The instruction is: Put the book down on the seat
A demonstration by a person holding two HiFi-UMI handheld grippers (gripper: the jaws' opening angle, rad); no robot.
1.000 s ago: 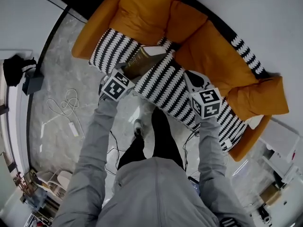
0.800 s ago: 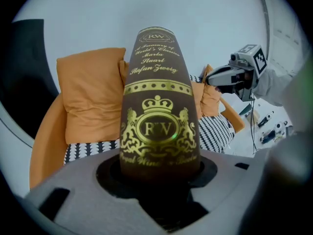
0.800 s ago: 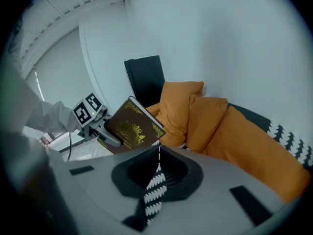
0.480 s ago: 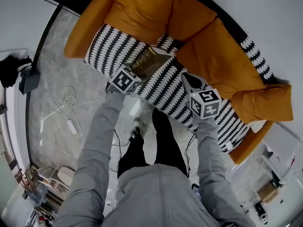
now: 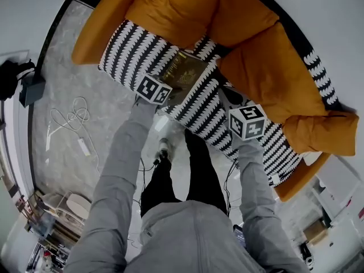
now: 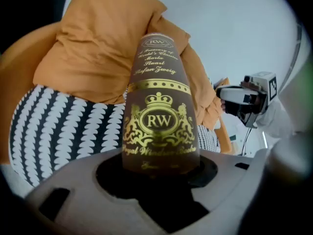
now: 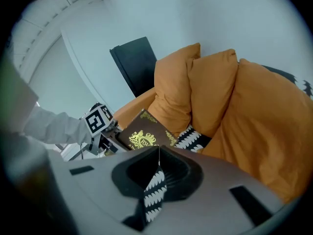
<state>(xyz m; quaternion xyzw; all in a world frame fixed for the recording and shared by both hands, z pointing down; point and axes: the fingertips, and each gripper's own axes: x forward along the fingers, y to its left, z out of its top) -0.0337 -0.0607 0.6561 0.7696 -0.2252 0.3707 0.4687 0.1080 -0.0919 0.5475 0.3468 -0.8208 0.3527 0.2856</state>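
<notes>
Book (image 5: pixel 183 73): rectangular hardback; smooth brown cover with gilt crest, "RW" monogram and gilt script; sits at upper centre of the head view, cover up, over the seat (image 5: pixel 131 47); whether it touches the fabric cannot be told.
Seat: soft upholstery in a black-and-white leaf-like pattern; plump orange cushions (image 5: pixel 170 4) with creased cloth lie behind it at the top of the frame.
Floor (image 5: pixel 74 84): grey, marbled, glossy; a white cable (image 5: pixel 71 118) is looped on it at left.
Your left gripper (image 6: pixel 159 165): jaws clamped on the book's near edge; the cover stands out from them towards the cushions.
Your right gripper (image 7: pixel 157 155): jaws closed tip to tip, nothing between them; it hangs above the seat, right of centre in the head view, apart from the book.
</notes>
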